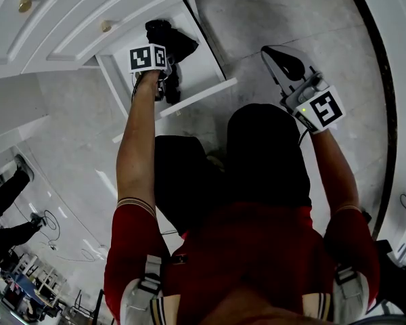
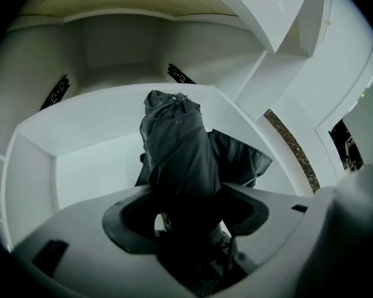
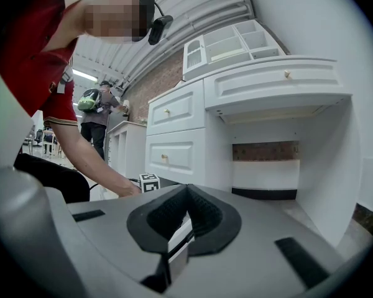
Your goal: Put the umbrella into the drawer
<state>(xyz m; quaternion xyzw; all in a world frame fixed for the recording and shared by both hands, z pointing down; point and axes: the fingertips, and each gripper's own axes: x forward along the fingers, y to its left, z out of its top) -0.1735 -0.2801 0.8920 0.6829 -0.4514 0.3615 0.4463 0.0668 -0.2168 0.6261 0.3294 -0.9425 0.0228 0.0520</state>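
Observation:
The folded black umbrella [image 1: 170,40] lies in the pulled-out white drawer [image 1: 204,93], its tip toward the drawer's back. My left gripper [image 1: 166,81] points steeply down over it. In the left gripper view the umbrella [image 2: 177,148] runs between the jaws of the left gripper [image 2: 188,213] above the drawer's wall [image 2: 31,185]; a sliver of white shows between the left pad and the fabric, so the jaws stand open around it. My right gripper [image 1: 276,58] hovers over the floor to the right of the drawer. In its own view the right gripper [image 3: 186,197] is shut on nothing.
The drawer belongs to a white cabinet with brass knobs [image 1: 26,3] above it. My knees in black trousers [image 1: 257,154] are close to the drawer front. A white desk unit [image 3: 273,85] stands ahead of the right gripper. A person with a backpack [image 3: 93,104] stands far off.

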